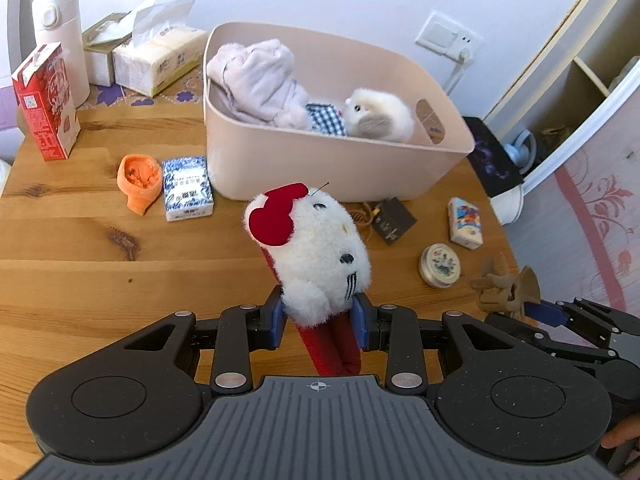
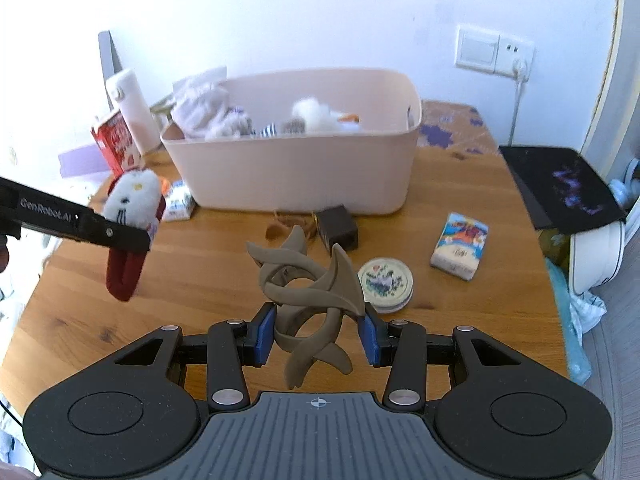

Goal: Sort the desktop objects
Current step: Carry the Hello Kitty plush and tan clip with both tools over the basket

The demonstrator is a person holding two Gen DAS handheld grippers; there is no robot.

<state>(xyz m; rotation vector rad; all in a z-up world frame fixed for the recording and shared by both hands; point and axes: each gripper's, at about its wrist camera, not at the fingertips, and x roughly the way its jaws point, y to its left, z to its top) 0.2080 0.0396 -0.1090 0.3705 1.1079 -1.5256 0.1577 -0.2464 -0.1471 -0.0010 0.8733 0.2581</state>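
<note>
My left gripper (image 1: 319, 322) is shut on a white plush cat with a red bow (image 1: 316, 248) and holds it above the wooden table (image 1: 80, 272), in front of the pink bin (image 1: 320, 168). The plush also shows in the right wrist view (image 2: 134, 200). My right gripper (image 2: 318, 334) is shut on a brown spiky hair claw (image 2: 312, 288), lifted above the table. The bin (image 2: 296, 172) holds a grey garment (image 1: 260, 80), a checked cloth and a white fluffy toy (image 1: 380, 114).
On the table lie an orange sock (image 1: 138, 180), a blue tissue pack (image 1: 186, 188), a dark box (image 2: 336, 226), a round tin (image 2: 386, 284) and a colourful tissue pack (image 2: 460, 252). A red carton (image 1: 44, 104), white flask (image 1: 60, 36) and tissue boxes (image 1: 156, 60) stand at the back left.
</note>
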